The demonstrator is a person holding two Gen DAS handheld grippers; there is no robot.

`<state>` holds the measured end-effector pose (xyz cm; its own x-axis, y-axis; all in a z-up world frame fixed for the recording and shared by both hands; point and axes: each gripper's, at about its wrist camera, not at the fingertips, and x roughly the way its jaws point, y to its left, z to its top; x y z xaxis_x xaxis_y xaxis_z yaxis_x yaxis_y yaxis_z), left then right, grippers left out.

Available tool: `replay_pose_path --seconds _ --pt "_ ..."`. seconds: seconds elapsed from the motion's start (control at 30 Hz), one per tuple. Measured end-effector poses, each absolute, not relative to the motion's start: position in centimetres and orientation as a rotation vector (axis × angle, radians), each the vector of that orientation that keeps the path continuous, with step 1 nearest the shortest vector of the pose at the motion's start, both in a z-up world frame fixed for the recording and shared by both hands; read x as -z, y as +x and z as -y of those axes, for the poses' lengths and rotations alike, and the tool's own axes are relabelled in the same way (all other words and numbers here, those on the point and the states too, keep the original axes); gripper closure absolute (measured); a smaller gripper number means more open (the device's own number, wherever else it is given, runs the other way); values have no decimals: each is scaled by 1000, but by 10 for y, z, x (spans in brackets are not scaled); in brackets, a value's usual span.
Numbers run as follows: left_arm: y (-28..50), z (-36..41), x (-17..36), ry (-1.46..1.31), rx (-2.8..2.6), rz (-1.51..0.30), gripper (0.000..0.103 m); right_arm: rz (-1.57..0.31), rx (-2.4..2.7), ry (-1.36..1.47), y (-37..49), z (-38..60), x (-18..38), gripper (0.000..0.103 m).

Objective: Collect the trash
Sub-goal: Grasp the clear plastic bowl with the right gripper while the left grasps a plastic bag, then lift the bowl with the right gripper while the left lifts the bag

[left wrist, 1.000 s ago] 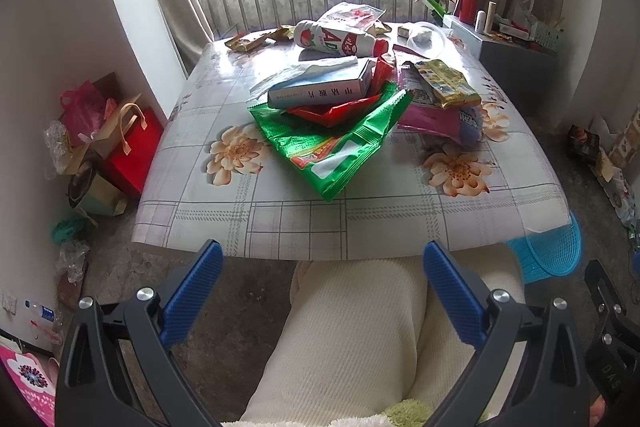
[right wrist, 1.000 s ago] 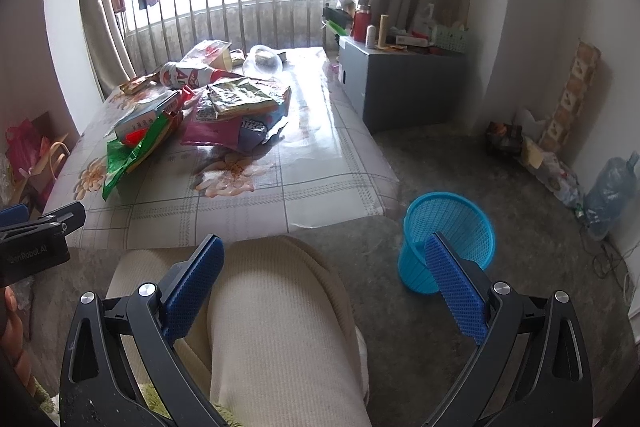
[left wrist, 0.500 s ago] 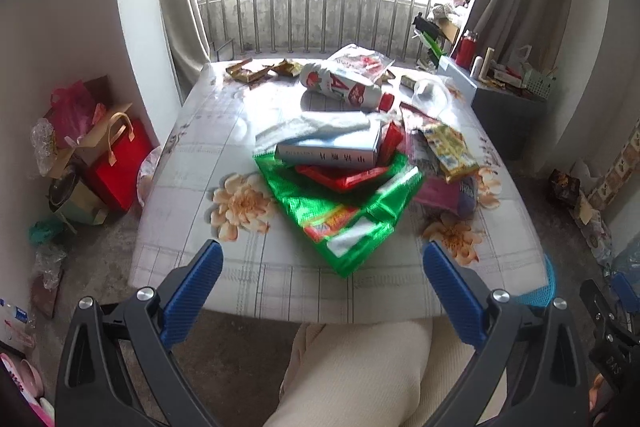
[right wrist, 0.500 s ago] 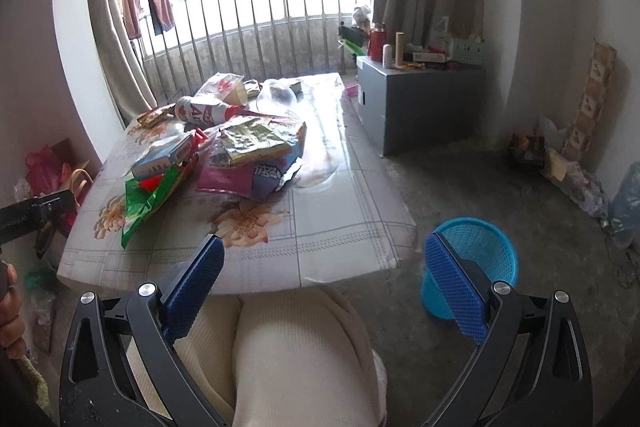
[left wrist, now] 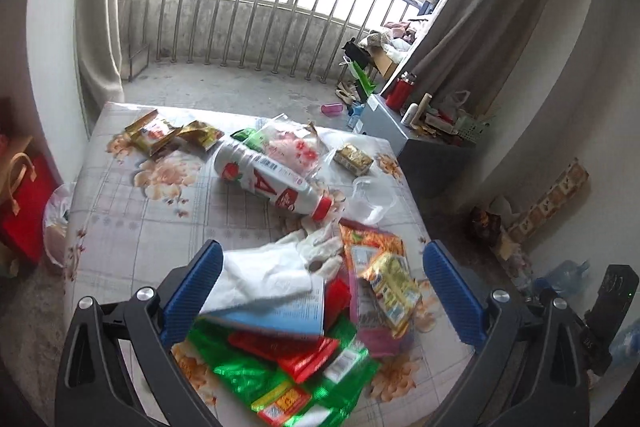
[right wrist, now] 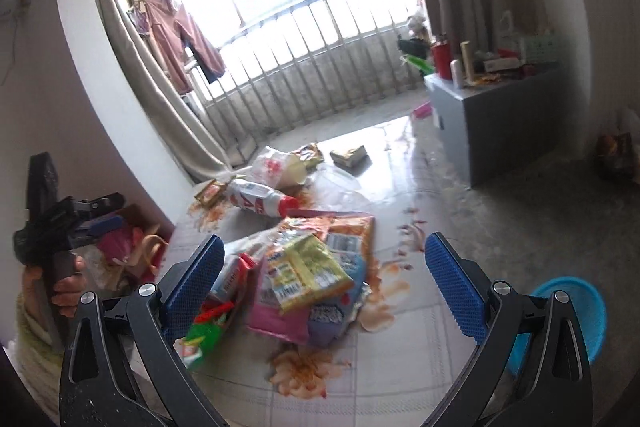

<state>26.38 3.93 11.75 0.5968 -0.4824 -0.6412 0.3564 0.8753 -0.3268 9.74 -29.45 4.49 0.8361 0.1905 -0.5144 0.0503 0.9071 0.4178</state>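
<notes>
Seen from the left wrist, the left gripper (left wrist: 322, 291) is held wide open and empty above a table (left wrist: 120, 227) covered in glossy floral oilcloth. Between its ribbed blue pads (left wrist: 192, 297) a heap of trash is framed: crinkled green foil wrappers (left wrist: 256, 375), a flat pale-blue book (left wrist: 280, 315) and a limp white glove (left wrist: 280, 267). Beyond them a cylindrical white bottle (left wrist: 272, 183) with a red cap is laid on its side.

From the right wrist, the right gripper (right wrist: 320, 287) is likewise spread wide, with nothing gripped, over a yellow snack packet (right wrist: 304, 275). A round blue mesh basket (right wrist: 568, 319) is stood on the floor beside the table; its contents cannot be made out.
</notes>
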Motion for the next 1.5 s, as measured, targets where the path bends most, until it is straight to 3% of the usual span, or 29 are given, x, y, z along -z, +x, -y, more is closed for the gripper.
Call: replay_pose_path --seconds 0.17,0.3,0.47,0.9,1.03,1.17,1.37,1.5 --pt "354 -7 -111 -214 554 -866 7 -653 -228 515 176 317 -37 10" --pt "401 40 -92 -15 541 -843 16 -696 -306 559 234 332 -23 19" --pt "418 87 -44 308 515 -814 30 -749 -411 624 289 342 -2 32" --pt "461 123 26 536 359 -876 32 -902 -594 668 363 337 37 51" --pt "469 128 36 558 336 -907 40 -939 -638 635 372 334 41 56" --pt "477 127 39 526 324 -939 52 -975 -694 606 377 328 43 62" --pt "484 119 40 460 318 -972 86 -1007 -743 551 373 320 41 84" --pt "485 109 36 411 319 -969 96 -1011 -761 533 368 318 39 95"
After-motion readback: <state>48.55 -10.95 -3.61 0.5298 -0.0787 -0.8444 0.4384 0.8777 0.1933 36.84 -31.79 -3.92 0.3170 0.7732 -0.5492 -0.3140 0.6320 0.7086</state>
